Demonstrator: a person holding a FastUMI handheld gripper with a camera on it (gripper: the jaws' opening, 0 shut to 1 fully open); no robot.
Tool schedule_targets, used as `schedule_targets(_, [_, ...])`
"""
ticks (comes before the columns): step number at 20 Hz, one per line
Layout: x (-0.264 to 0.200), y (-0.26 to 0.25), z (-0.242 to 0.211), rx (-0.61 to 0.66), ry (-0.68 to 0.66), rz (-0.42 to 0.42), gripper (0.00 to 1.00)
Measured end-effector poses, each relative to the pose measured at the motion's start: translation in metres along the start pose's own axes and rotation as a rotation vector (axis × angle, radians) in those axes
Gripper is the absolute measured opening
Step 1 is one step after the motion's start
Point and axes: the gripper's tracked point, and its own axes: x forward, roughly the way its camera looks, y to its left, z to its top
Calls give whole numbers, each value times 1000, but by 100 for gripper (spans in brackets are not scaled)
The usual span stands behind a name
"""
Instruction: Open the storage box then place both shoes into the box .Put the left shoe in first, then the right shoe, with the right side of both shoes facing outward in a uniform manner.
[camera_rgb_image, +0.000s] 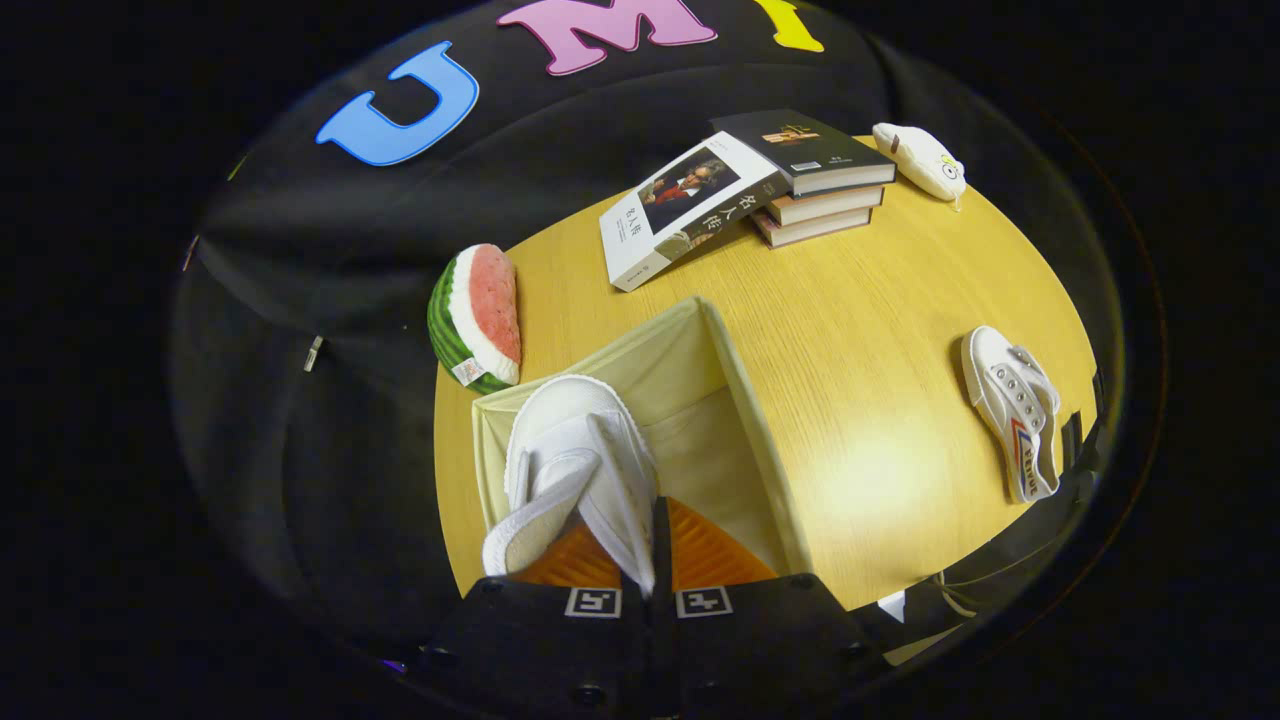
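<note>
First shoe hanging over the open box
The gripper (655, 560) has its jaws clamped on a white shoe (580, 460), toe pointing ahead, above the storage box (740, 400); the other shoe (1010, 410) lies well apart on the surface (860, 330)

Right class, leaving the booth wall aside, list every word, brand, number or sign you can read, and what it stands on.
"名人传": cover of the white book leaning on the stack.
Dark top book: title too small to read.
Shoe on the table: side mark blurred.
Watermelon toy's tag: unreadable.
Gripper, shut on the other shoe over the box: square markers, no words.
</note>
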Motion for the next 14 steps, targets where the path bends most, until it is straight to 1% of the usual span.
schedule_targets(2, [14,9,-7,14,4,-26,5])
schedule_targets(4, [24,18,-12,12,3,-34,6])
schedule_targets(6, [31,25,-20,20,19,-11,7])
schedule_targets(8, [37,35,-28,20,58,44,11])
schedule_targets(9, [40,38,-33,1,88,70,13])
schedule_targets(10, [40,38,-39,-15,108,91,22])
schedule_targets(12, [39,37,-39,-52,90,115,38])
schedule_targets(14, [33,46,-41,-92,80,171,68])
